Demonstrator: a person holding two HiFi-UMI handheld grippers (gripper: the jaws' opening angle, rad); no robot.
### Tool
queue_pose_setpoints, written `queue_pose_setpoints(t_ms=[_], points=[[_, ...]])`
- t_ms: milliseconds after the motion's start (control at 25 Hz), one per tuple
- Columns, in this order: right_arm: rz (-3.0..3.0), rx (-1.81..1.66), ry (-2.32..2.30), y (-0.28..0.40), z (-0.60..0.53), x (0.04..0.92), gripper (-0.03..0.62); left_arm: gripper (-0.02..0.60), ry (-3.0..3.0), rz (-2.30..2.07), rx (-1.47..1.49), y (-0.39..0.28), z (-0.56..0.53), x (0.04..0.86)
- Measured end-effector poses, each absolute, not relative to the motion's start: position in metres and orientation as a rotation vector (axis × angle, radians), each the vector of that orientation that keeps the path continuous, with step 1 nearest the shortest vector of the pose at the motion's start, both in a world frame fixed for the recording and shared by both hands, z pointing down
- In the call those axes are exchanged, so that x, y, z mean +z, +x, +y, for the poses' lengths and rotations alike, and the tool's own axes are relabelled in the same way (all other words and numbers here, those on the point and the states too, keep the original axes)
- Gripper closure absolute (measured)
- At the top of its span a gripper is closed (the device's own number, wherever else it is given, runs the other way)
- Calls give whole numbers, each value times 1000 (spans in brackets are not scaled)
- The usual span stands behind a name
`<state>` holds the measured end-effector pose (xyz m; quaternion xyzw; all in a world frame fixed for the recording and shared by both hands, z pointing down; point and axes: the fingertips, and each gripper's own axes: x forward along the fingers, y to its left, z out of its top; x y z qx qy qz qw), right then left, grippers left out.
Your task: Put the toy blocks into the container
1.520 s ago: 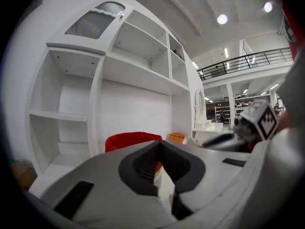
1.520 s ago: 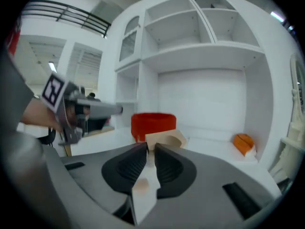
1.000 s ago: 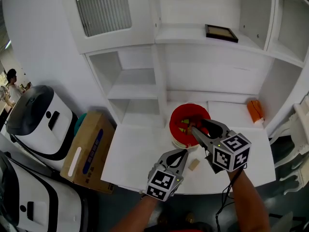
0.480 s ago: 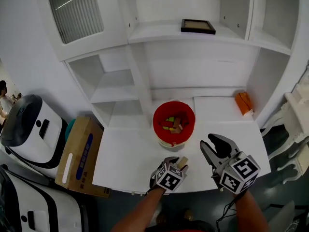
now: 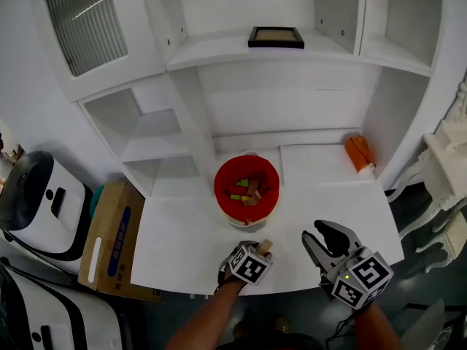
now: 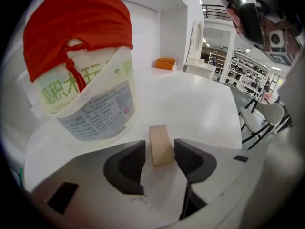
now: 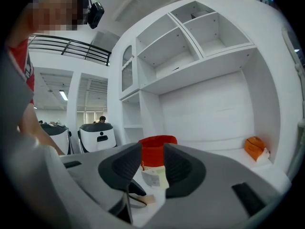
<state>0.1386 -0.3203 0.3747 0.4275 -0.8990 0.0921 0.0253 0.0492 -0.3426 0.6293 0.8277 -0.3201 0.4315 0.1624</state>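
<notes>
Now the left gripper has wide jaws just closing round the tan block and must squeeze it; the right gripper, jaws just narrowed, stands apart and empty.

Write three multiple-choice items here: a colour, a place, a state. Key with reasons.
1. The lining of the container is: A blue, B red, C green.
2. The tan block lies: A in the container, B on the table between the jaws of the left tool, C on a shelf.
3. The left tool's jaws are: A apart, B clamped on the block, C shut empty.
Key: B, red cloth covers its rim; B, it rests between the pads; A, a gap shows beside it, the jaws having just been closing.
</notes>
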Motion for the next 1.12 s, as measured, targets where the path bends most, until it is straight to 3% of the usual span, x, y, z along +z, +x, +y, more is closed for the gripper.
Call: queue_pose_setpoints(t_ms=[120,280,520,640,880,960,1040,1120], points=[[-2780,309,1345,145,-316,379,465,411,2381,-907,1205,53,-339,629],[-2785,352,1390,154,-308,386,465,416,2447,-954,1089,55,-334,612],[-2788,406,1443,167,-304,391,465,416,2656,-1263,476,40,-348,468],[-2806,425,1445,164,-305,390,465,416,2708,-1370,306,26,-370,396],[-2847,400,1386,137,-297,382,465,411,2635,-1486,446,-4,-437,373],[-2851,392,1369,132,-293,381,465,387,2596,-1500,549,-10,-452,383],[-2853,390,1366,129,-291,380,465,324,2613,-1483,556,-10,-453,382],[-2859,379,1380,128,-291,377,465,336,2689,-1447,451,-2,-440,368]])
